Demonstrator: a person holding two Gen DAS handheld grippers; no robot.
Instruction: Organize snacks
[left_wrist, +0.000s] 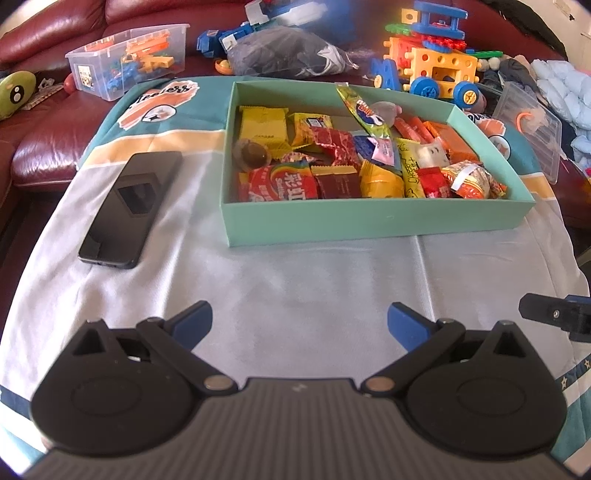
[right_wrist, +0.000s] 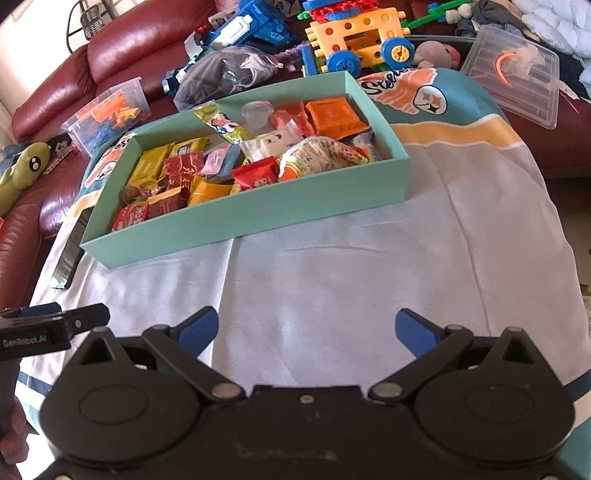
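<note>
The left gripper (left_wrist: 300, 322) and the right gripper (right_wrist: 306, 328) both hang over the bare cloth (left_wrist: 295, 273) with their jaws spread wide and nothing between them. The snacks (left_wrist: 354, 162) all lie heaped inside the teal box (left_wrist: 369, 221), which sits on the cloth-covered tabletop well ahead of both grippers, and no wrapper shows outside the box.

The wrappers overlap thickly, so a reach into the pile probably pinches two packets at once or catches only a loose foil edge that slips free. The long yellow-green stick pack (left_wrist: 364, 110) leans over the far wall and could be knocked out by a passing finger. The box looks light, likely card; a gripper pressing on its near wall may push it along the smooth cloth or tip it. The cloth has folds and can drag with it. A black phone (left_wrist: 129, 206) lies just beside the box's left side, and a shove of the box that way could nudge it toward the edge
</note>
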